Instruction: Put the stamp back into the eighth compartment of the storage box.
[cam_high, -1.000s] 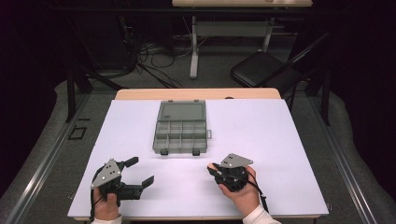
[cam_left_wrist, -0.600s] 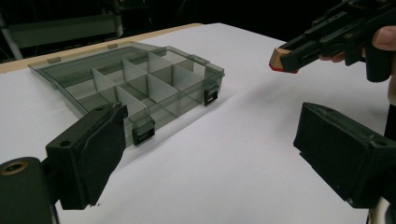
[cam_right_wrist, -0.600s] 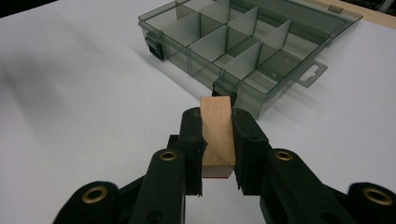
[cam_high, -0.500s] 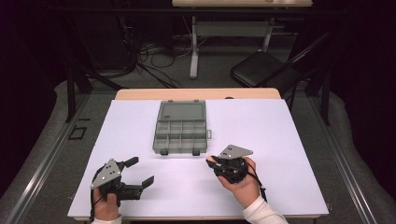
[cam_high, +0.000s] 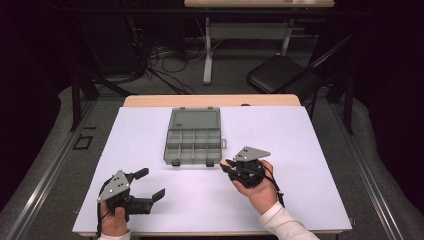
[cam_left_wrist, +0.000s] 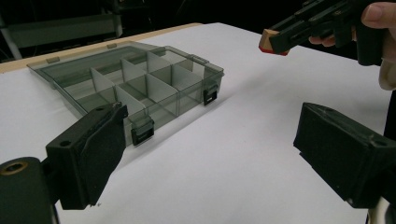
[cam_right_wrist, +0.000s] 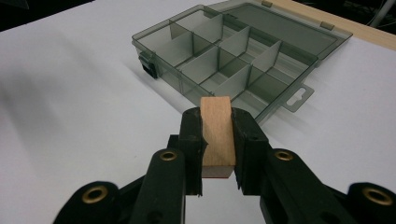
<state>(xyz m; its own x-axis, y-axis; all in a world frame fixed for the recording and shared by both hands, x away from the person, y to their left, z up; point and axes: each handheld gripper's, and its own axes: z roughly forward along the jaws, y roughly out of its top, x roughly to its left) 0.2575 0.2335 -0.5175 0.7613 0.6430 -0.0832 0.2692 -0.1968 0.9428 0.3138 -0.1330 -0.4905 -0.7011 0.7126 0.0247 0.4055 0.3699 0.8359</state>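
The right tongs clamp a wooden block just off the near right corner of the open compartment box at tabletop centre. The left tongs rest wide open and empty near the near-left corner. Judged progress: block grasped, compartments empty, placement remains.

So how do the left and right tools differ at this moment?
The left tool is open and holds nothing; the right tool is shut on a wooden block. The left sits low near the table's front edge; the right is beside the organizer box. Both are black and hand-held.
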